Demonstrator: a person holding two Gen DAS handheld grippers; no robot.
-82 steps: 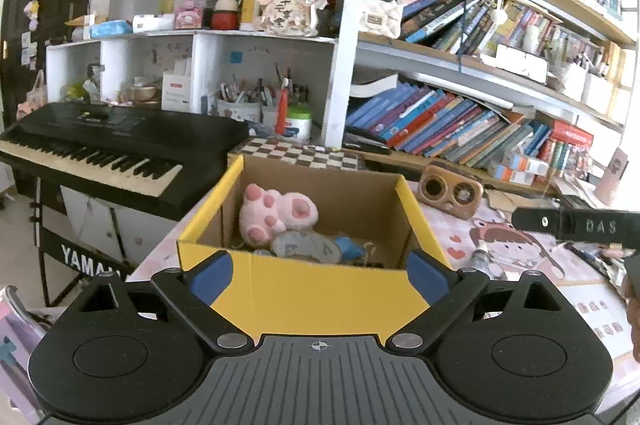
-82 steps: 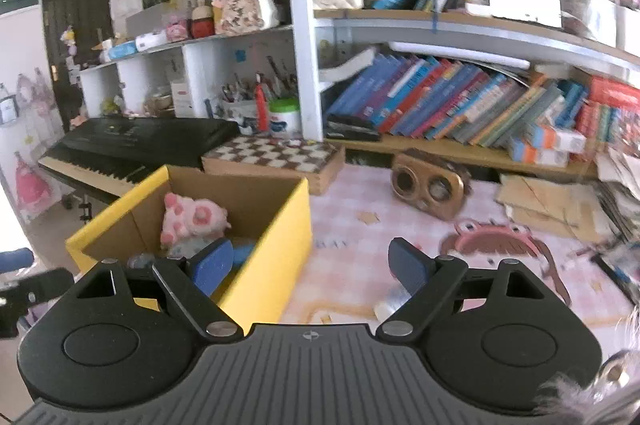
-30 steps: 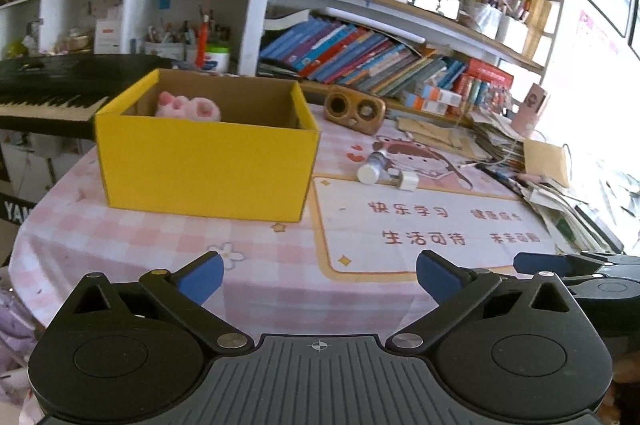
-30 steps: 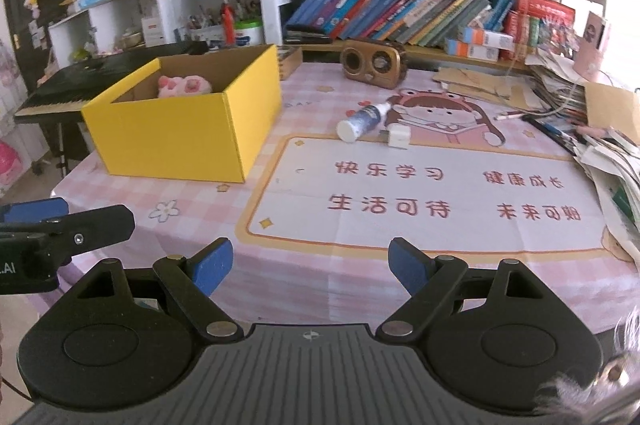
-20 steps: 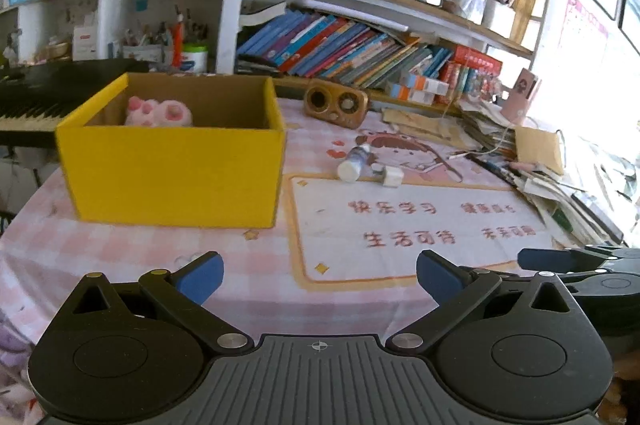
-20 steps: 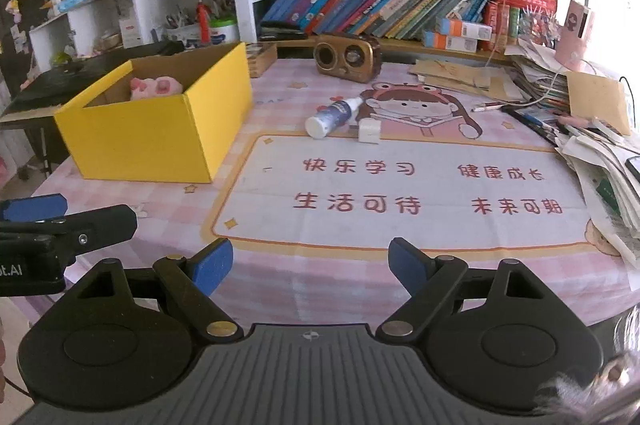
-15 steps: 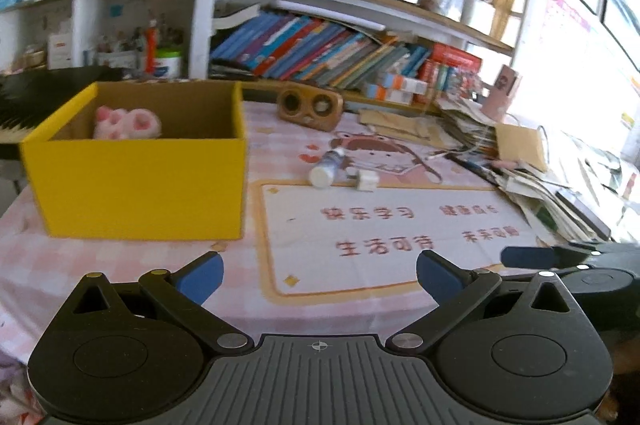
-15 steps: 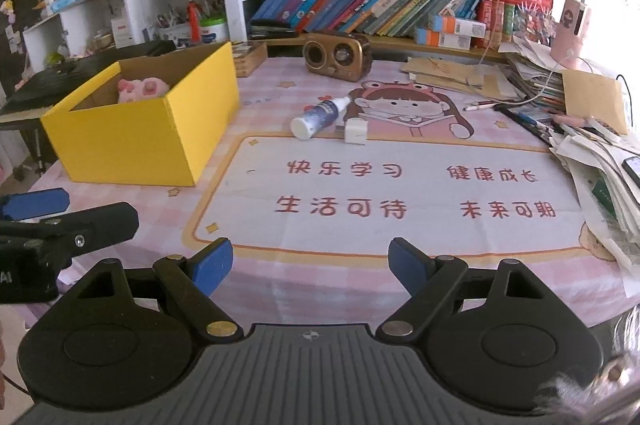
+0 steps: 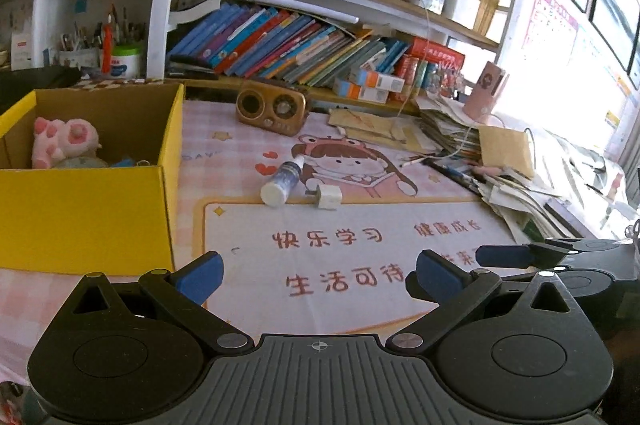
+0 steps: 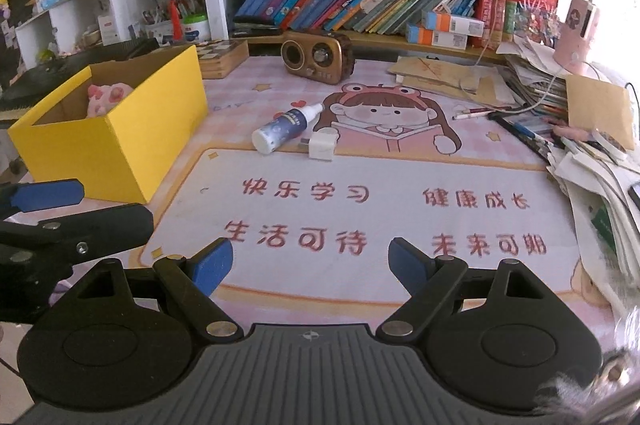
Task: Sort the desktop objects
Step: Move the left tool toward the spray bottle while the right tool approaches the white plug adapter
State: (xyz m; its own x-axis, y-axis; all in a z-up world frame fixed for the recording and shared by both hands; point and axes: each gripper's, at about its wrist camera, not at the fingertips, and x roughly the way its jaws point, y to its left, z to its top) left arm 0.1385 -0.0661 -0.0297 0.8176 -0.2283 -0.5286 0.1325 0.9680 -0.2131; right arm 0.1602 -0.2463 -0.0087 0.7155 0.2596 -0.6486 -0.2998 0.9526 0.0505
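A small spray bottle lies on its side on the printed desk mat, and a white charger plug rests just right of it. To their left stands a yellow cardboard box holding a pink plush toy and other small items. My left gripper hovers open over the mat's near edge with nothing between its fingers. My right gripper is open and empty too, well short of the bottle. Each gripper shows at the other view's edge.
A brown retro radio stands behind the bottle. Stacked papers and envelopes crowd the right side of the table. Bookshelves run along the back. A checkered board sits behind the box.
Both grippers have drifted rightward along the table's near side; the yellow box has slid toward the left in both views and the bottle and plug look nearer. Both stay open.
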